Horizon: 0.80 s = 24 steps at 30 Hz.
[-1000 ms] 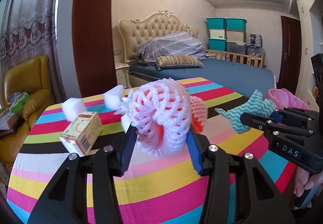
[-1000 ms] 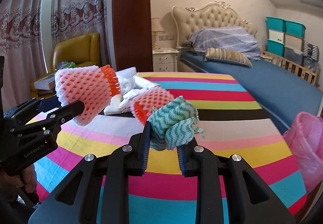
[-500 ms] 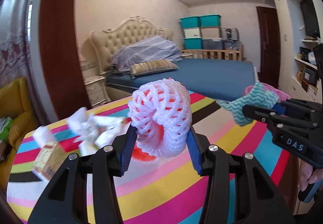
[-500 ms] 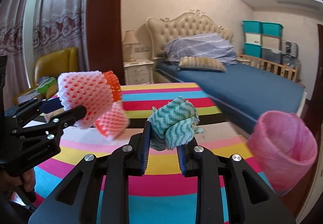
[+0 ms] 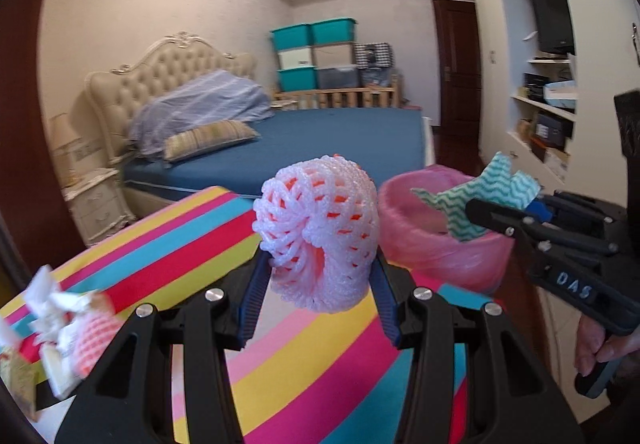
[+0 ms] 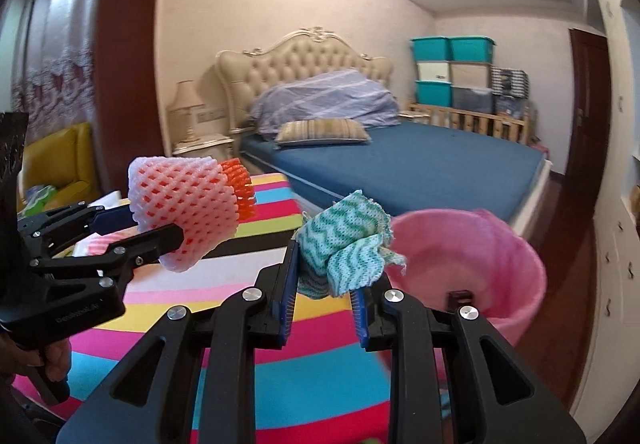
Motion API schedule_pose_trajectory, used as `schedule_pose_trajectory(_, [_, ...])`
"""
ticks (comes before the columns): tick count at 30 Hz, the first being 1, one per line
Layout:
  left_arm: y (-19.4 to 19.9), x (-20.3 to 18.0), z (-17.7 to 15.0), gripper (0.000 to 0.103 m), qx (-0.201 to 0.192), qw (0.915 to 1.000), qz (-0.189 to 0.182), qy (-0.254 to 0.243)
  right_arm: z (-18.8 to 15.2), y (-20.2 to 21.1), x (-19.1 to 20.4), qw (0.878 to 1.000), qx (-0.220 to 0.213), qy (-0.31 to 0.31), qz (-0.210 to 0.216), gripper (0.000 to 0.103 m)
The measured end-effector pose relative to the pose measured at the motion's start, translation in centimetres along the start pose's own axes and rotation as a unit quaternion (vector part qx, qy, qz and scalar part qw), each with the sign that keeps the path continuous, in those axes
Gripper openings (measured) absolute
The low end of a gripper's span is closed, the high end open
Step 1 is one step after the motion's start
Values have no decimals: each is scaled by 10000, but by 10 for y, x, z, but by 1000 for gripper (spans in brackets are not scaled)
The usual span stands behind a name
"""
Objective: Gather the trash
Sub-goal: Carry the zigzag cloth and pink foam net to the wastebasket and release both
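At the far left of the left wrist view, crumpled white paper [image 5: 50, 298] and a small pink foam net [image 5: 93, 336] lie blurred on the striped tabletop [image 5: 168, 244]. Moving right, the left gripper [image 5: 318, 298] is held level above the tabletop and aimed toward the bed [image 5: 320, 139], its blue-padded jaws clamped on a white foam fruit net [image 5: 318, 228] with orange foam showing through the mesh; the net stands up out of the jaws, clear of the tabletop. In the right wrist view the same gripper [image 6: 160, 240] reaches in from the left, held by a hand [image 6: 56, 358] at the lower edge, with the net [image 6: 184, 203] lying sideways and its orange core poking out the end. Further right, the right gripper [image 6: 326, 298] pinches a crumpled green-and-white zigzag cloth [image 6: 346, 244] between its pads, its tips just at the near rim of the pink-lined trash bin [image 6: 516, 268] that stands past the tabletop's edge. From the left wrist view the cloth [image 5: 476, 199] hangs over the bin's opening [image 5: 404, 199], and the right gripper [image 5: 500, 213] points leftward across it.
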<state>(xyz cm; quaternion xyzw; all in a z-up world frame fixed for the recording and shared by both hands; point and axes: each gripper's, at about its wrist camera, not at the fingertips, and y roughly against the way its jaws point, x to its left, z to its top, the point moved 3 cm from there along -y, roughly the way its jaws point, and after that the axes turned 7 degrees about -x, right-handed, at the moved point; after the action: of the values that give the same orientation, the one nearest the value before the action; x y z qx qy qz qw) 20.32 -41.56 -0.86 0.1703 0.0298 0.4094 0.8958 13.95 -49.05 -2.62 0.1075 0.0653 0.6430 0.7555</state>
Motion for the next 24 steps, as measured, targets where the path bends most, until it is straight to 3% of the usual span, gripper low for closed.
schedule_pose_trajectory(7, [-66, -46, 30, 47, 194, 9974, -668, 183, -4, -14, -75, 9982, 90, -233, -537, 24])
schedule_pose_trajectory(12, [-115, -65, 45, 47, 434, 9944, -891, 356, -4, -31, -122, 9961, 195, -360, -788, 24])
schedule_pose_trajectory(24, [-195, -98, 65, 54, 619, 9897, -1183, 516, -13, -64, -171, 9947, 370, -520, -811, 28])
